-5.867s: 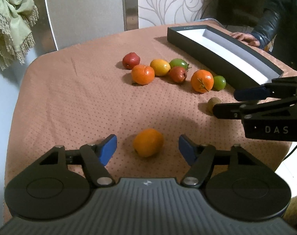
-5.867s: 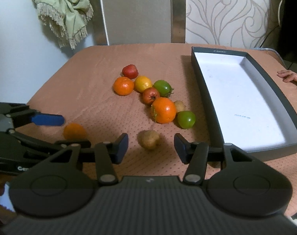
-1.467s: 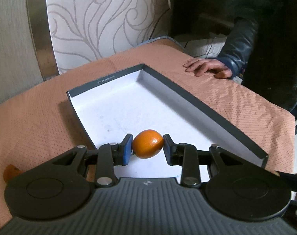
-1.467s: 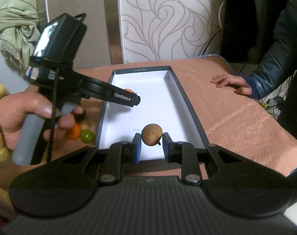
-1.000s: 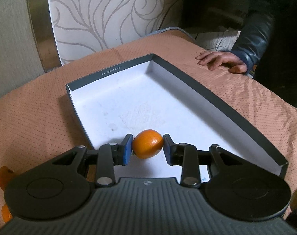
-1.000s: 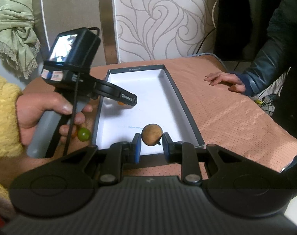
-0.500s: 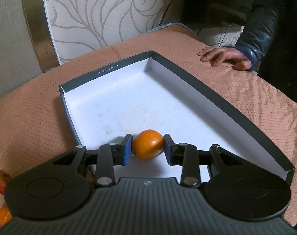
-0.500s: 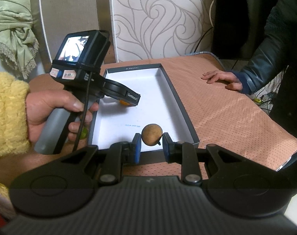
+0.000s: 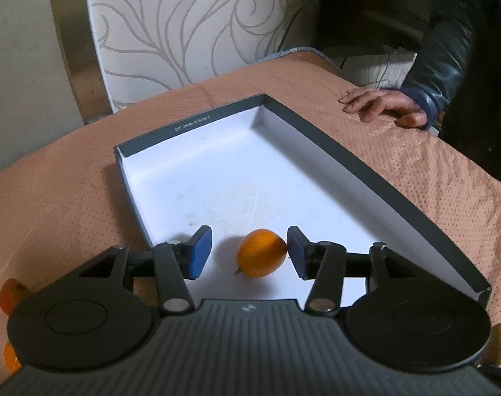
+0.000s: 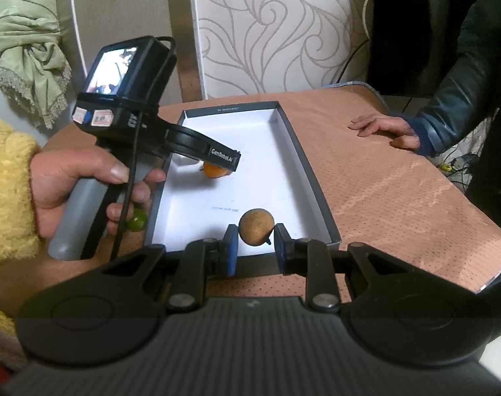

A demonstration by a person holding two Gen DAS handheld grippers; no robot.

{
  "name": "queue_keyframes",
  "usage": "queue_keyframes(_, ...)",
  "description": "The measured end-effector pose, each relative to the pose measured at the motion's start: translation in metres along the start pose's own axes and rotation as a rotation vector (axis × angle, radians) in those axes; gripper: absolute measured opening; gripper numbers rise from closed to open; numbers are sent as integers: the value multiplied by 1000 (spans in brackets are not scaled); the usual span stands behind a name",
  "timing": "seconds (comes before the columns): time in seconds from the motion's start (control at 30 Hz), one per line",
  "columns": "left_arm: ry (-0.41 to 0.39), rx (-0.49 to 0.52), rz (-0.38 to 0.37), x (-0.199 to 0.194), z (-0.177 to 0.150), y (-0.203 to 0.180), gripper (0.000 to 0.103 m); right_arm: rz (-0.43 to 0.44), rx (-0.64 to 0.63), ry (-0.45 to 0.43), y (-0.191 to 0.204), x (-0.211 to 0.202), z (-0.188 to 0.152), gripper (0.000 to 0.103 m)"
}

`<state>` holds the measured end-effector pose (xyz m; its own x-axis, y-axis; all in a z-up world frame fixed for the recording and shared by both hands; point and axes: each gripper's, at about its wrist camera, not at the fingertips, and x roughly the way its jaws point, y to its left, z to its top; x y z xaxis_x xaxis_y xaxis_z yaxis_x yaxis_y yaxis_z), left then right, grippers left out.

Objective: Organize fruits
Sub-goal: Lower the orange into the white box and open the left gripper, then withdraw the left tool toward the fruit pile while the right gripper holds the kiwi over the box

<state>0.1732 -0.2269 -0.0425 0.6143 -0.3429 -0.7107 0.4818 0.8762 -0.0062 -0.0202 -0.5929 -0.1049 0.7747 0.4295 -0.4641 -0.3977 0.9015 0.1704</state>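
showing fruit sorting barely begun: left gripper (image 9: 247,252), jaws spread, stood around a small oval orange fruit (image 9: 261,253) resting in the shallow dark-rimmed white box (image 9: 365,168); right gripper (image 10: 254,250) pinched a round brown fruit (image 10: 255,226) above its near end. a green fruit (image 10: 136,221) lay left on the dotted tan tablecloth (image 10: 382,191), swirl-patterned wall panel (image 10: 276,26) beyond.

Box (image 9: 365,171) floor far of orange (image 9: 262,253) bare, open to entry from above. Dark rim walls block sideways approach. Left gripper (image 10: 217,165) overhangs box's left side. Bystander's hand (image 9: 382,109) rests on cloth right of box.
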Motion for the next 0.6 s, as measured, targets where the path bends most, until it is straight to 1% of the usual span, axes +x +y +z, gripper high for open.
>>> queue_keyframes(0.13,-13,-19,14,-9,-1,1,59,32,-11,6,-5,3,0,26)
queue_keyframes(0.2,-19,-27,25,-13,-2,1,64,52,-21,10,-6,5,0,26)
queue_keyframes(0.4,-37,-81,54,-29,-7,3,65,109,-61,17,-10,7,0,26)
queue_keyframes(0.6,-73,-112,94,-51,-17,-5,65,151,-102,16,-18,6,0,26)
